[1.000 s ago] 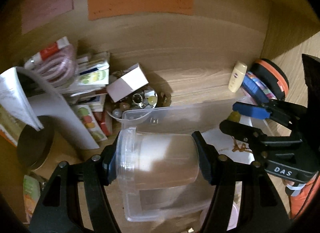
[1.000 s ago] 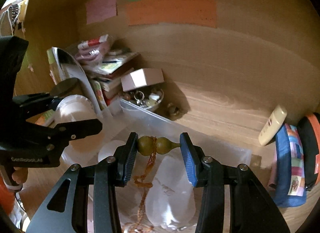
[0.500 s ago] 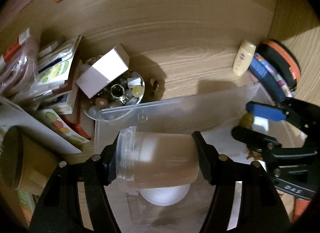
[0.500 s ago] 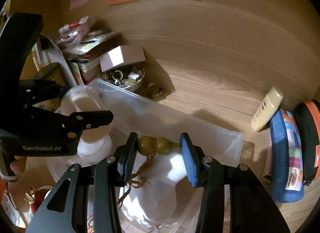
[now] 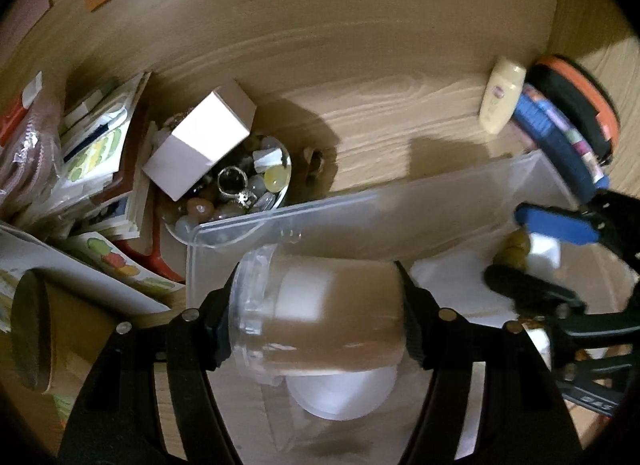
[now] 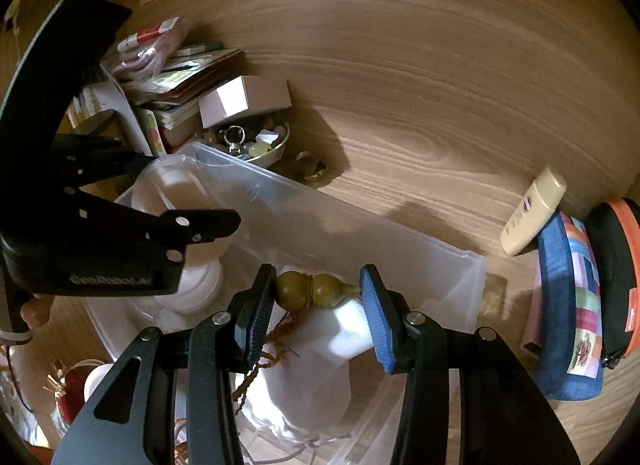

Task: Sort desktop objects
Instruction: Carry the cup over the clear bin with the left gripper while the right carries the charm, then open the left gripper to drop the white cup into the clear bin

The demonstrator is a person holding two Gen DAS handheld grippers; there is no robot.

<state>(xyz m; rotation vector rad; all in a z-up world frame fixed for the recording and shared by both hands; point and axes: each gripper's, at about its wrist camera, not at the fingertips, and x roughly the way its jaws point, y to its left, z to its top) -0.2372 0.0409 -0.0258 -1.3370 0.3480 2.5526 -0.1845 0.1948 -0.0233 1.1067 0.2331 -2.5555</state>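
My left gripper [image 5: 316, 313] is shut on a clear plastic jar [image 5: 320, 317], held sideways over the left end of a clear plastic bin [image 5: 400, 205]. A white round lid [image 5: 344, 393] lies in the bin below it. My right gripper [image 6: 318, 297] is shut on an olive gourd charm [image 6: 316, 291] with a brown cord hanging, held over the bin [image 6: 360, 225] above a white bag [image 6: 320, 365]. The right gripper also shows at the right of the left wrist view [image 5: 532, 249], and the left gripper at the left of the right wrist view [image 6: 192, 193].
A bowl of trinkets [image 5: 236, 189] with a white box [image 5: 200, 145] on it sits behind the bin. Stacked books and cards [image 5: 100, 153] lie left. A cream tube [image 6: 532, 213], a blue pouch [image 6: 572, 305] and an orange-black case [image 6: 616, 273] stand right. A wood wall is behind.
Both grippers moved forward and down over the bin with their objects still held. The jar now sits lower, above the white lid.
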